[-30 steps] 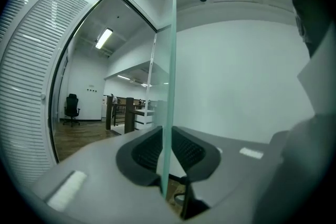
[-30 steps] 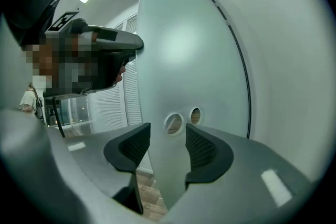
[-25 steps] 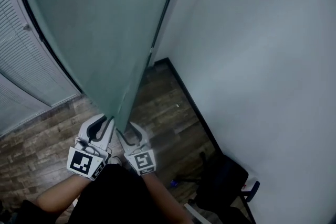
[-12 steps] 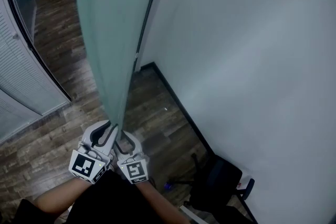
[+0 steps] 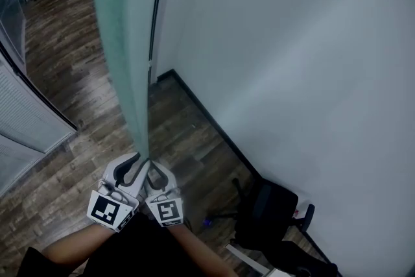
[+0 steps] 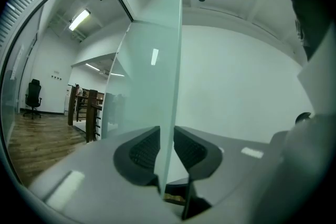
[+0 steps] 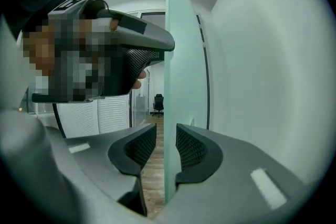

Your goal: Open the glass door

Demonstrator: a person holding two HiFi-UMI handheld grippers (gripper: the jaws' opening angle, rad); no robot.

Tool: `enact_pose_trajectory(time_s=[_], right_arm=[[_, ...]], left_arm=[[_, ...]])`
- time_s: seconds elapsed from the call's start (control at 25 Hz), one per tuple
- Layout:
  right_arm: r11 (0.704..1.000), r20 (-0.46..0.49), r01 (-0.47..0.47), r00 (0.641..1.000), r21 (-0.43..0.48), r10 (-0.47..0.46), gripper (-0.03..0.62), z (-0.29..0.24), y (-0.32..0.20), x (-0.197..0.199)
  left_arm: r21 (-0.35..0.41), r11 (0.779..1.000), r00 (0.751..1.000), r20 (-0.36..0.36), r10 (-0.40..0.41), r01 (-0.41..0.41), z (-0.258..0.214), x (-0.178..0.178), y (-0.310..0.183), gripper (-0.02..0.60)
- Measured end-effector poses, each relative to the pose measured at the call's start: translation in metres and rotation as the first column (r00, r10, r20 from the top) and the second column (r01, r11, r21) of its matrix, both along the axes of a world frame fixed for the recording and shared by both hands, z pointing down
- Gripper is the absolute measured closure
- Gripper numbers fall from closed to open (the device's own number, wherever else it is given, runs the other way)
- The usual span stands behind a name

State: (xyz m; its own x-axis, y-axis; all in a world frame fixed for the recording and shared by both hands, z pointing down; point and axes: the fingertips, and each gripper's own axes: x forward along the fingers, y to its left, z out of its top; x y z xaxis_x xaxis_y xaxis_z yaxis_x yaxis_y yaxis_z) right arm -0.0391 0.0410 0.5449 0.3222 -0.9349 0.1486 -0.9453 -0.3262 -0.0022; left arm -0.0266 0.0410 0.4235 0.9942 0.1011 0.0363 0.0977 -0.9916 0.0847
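Observation:
The frosted green glass door (image 5: 123,42) stands nearly edge-on and runs up from my two grippers. My left gripper (image 5: 130,165) (image 6: 168,147) straddles the door's free edge (image 6: 170,60). Its jaws have just been opening, and both pads still look pressed to the glass. My right gripper (image 5: 159,170) (image 7: 165,147) straddles the same edge (image 7: 173,34). Its jaws have just been closing, and a slit of floor shows between its left pad (image 7: 142,147) and the glass. The left gripper (image 7: 136,44), held in a hand, also shows in the right gripper view.
A white wall (image 5: 292,74) with a dark skirting runs close on the right. A black office chair (image 5: 266,211) stands at its foot. A black strip (image 5: 155,10) lines the door's hinge side. White blinds (image 5: 26,120) stand at left, wooden floor (image 5: 71,42) beyond.
The door has swung from a broad face to nearly edge-on. Both grippers moved with its edge and now sit closer together. More floor and a far chair show at left.

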Motion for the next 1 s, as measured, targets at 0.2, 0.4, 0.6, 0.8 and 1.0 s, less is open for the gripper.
enact_pose_trajectory(time_s=[0.2, 0.4, 0.6, 0.8, 1.0], right_arm=[[0.998, -0.014, -0.065, 0.998, -0.001, 0.065, 0.505, -0.003, 0.019, 0.023], [0.991, 0.002, -0.134, 0.991, 0.001, 0.134, 0.537, -0.007, 0.039, 0.051], [0.985, 0.019, -0.175, 0.984, -0.001, 0.175, 0.543, -0.003, 0.058, 0.073], [0.977, 0.012, -0.211, 0.977, -0.009, 0.211, 0.545, -0.003, 0.076, 0.090], [0.972, 0.009, -0.233, 0.972, -0.001, 0.233, 0.546, -0.004, 0.098, 0.112]], left_arm=[[-0.005, 0.998, 0.997, 0.020, 0.068, -0.068, 0.002, 0.017, 0.024, 0.497], [-0.007, 0.993, 0.992, 0.014, 0.122, -0.122, -0.002, 0.040, 0.045, 0.497], [-0.020, 0.985, 0.985, 0.022, 0.172, -0.172, 0.001, 0.061, 0.063, 0.499], [-0.030, 0.975, 0.975, 0.013, 0.222, -0.222, 0.000, 0.074, 0.083, 0.516], [-0.031, 0.966, 0.967, 0.008, 0.256, -0.255, 0.004, 0.088, 0.107, 0.566]])
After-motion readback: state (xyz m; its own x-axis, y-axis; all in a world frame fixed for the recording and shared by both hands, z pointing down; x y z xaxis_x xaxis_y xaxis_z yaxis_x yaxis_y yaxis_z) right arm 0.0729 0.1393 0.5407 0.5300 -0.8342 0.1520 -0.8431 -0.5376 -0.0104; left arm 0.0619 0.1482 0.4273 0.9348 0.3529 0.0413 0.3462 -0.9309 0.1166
